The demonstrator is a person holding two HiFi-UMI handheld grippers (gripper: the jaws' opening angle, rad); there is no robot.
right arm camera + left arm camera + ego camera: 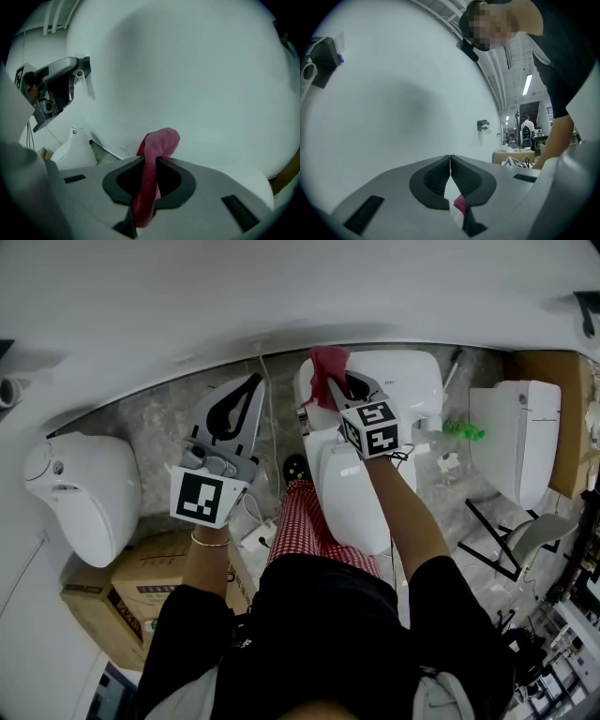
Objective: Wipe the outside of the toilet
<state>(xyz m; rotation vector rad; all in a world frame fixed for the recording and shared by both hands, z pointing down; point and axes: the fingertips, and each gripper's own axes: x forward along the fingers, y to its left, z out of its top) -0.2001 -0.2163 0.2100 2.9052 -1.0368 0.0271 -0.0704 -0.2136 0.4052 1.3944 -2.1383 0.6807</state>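
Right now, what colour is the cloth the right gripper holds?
Pinkish red. The cloth shows best in the right gripper view, pinched by the right gripper.

A second white ceramic toilet (80, 498) stands at the left on the grey marbled floor (155, 423). Two brown cardboard boxes (150, 582) sit just beside it. At the right, a small green plastic object (464, 432) lies near a white boxy ceramic fixture (520, 442), with a tall brown cardboard carton (570, 418) just beside that. A plain white wall (281, 287) runs along the back.
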